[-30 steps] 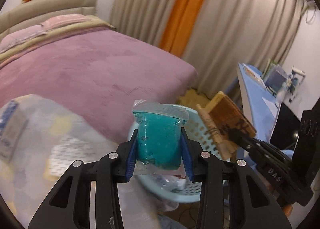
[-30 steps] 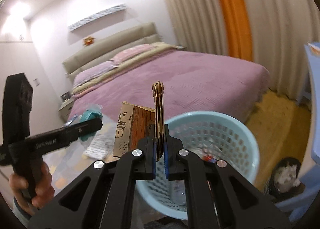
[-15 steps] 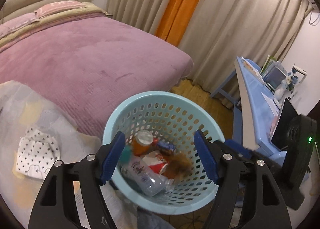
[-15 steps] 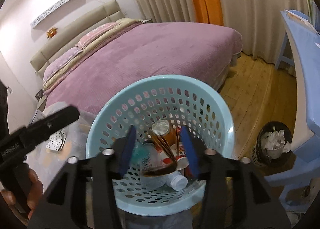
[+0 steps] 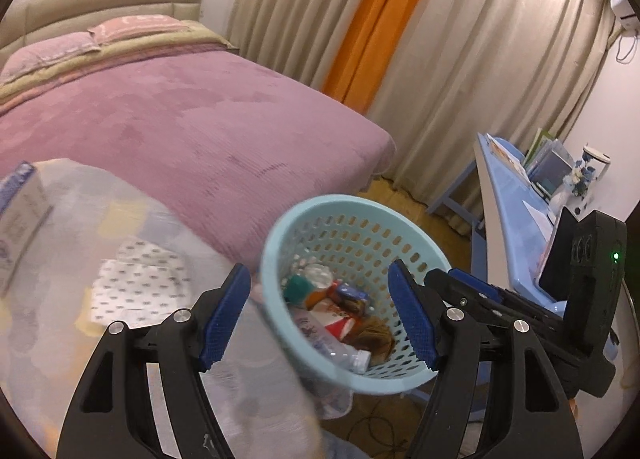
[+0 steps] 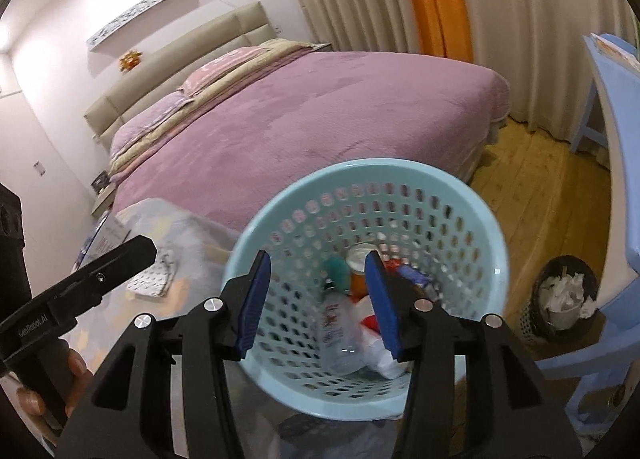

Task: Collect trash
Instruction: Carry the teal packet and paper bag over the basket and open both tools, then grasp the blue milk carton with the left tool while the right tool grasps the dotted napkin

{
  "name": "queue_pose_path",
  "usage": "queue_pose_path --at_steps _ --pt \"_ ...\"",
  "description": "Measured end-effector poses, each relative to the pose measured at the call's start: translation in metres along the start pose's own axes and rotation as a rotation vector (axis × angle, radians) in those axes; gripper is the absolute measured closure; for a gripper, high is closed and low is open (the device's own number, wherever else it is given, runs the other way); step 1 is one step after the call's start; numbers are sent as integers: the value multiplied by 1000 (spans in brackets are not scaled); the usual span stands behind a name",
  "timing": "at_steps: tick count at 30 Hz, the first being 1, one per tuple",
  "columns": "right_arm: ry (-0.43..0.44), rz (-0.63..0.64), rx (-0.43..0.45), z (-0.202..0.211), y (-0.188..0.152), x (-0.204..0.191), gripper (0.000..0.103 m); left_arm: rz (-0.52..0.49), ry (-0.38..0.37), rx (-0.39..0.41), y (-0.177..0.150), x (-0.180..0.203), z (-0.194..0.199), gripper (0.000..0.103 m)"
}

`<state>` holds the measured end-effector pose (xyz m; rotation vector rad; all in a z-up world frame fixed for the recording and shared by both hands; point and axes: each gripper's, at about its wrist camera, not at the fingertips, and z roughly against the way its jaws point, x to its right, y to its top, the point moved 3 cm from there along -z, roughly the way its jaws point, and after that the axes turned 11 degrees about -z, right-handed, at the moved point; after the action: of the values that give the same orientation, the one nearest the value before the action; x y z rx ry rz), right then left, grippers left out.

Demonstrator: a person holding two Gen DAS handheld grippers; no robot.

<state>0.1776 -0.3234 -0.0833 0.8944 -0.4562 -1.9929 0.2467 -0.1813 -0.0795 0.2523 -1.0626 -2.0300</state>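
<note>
Both grippers spread, holding nothing: left gripper (image 5: 318, 315), right gripper (image 6: 316, 301). Basket (image 6: 496, 255) at lower centre holds the trash: bottle (image 6: 338, 335), wrappers. Spotted cloth (image 5: 136, 287) left on the table; a careless reach could knock the light basket over

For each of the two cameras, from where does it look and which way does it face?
Left wrist: sits on the left claw, open, facing the blue basket and the bed; the right claw's body shows at right.
Right wrist: sits on the right claw, open, looking down into the basket; the left claw and hand show at left.
Shared: basket, bed, curtains.
</note>
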Motion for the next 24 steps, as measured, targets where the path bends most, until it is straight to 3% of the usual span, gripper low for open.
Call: queue_pose_path --at_steps 6,11,17,19,24 --pt "62 95 -18 -5 -11 -42 55 49 74 15 -10 -40 28 30" --pt "93 175 -26 -12 -18 -79 55 79 220 41 -18 -79 62 23" --pt "149 261 -97 -32 -18 -122 55 106 394 70 -10 -134 99 19" --pt "159 293 -123 -41 -21 -138 55 114 430 74 -4 -152 107 14" --pt "106 386 -199 -76 -28 -174 55 111 495 -4 1 -194 103 13"
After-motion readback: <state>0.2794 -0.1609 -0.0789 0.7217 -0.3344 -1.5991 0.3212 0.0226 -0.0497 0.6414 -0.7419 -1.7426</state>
